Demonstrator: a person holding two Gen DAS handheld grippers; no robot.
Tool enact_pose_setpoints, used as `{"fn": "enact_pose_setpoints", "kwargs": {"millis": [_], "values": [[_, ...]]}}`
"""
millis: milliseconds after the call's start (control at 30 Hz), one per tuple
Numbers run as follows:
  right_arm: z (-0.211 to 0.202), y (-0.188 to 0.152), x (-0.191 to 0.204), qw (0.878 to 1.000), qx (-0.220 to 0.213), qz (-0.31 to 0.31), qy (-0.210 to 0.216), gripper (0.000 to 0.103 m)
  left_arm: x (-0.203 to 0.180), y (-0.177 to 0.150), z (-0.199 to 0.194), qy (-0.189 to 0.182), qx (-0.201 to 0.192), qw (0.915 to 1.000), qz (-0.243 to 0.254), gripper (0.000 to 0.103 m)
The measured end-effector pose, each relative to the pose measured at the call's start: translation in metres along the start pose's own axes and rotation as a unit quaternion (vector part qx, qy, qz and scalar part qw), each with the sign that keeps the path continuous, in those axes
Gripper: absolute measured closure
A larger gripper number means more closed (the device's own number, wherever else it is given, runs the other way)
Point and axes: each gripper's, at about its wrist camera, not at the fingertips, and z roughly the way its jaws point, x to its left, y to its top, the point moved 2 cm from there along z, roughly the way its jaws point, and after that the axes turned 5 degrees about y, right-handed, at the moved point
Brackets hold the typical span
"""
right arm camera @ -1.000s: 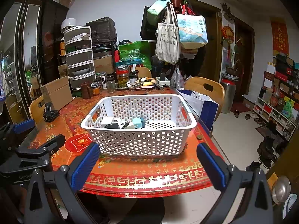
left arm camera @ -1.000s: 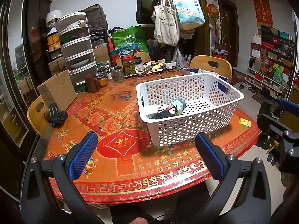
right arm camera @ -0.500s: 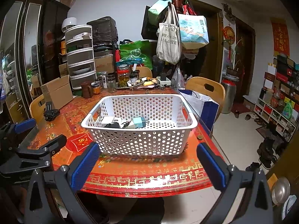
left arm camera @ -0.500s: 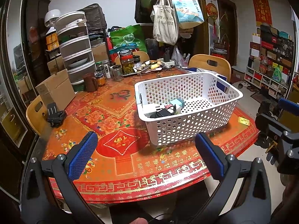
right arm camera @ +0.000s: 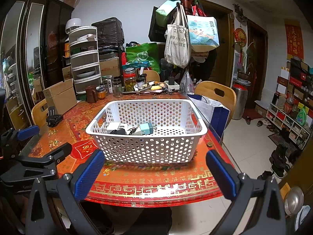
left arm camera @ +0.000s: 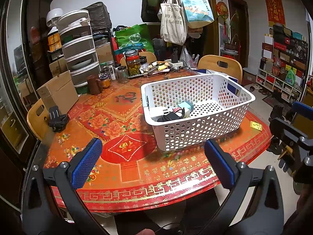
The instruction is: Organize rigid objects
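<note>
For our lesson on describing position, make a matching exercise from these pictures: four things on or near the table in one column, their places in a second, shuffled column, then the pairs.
Things
1. basket
2. teal plug
3. cardboard box
4. coin

Places
A. on the table right of the basket
B. inside the basket
C. far left of the table, flaps open
D. on the table in front of both open grippers

Pairs: 1-D, 2-B, 3-C, 4-A
</note>
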Motion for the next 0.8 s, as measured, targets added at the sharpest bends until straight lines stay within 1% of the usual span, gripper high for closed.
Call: {"fn": "enact_pose_setpoints", "kwargs": {"millis": [367,800], "values": [[0.0001,-0.0002,0.0007,1.0,0.0,-0.001,0.0,0.0,0.002,0.0002,0.0016,0.0,0.004,1.0,0.002,0.0],[0.0003,0.0,0.0009,1.0,0.0,-0.002,0.001,0.0,-0.0005,-0.0013,-0.005,0.002,-0.016,0.9998,0.011,0.0]]}}
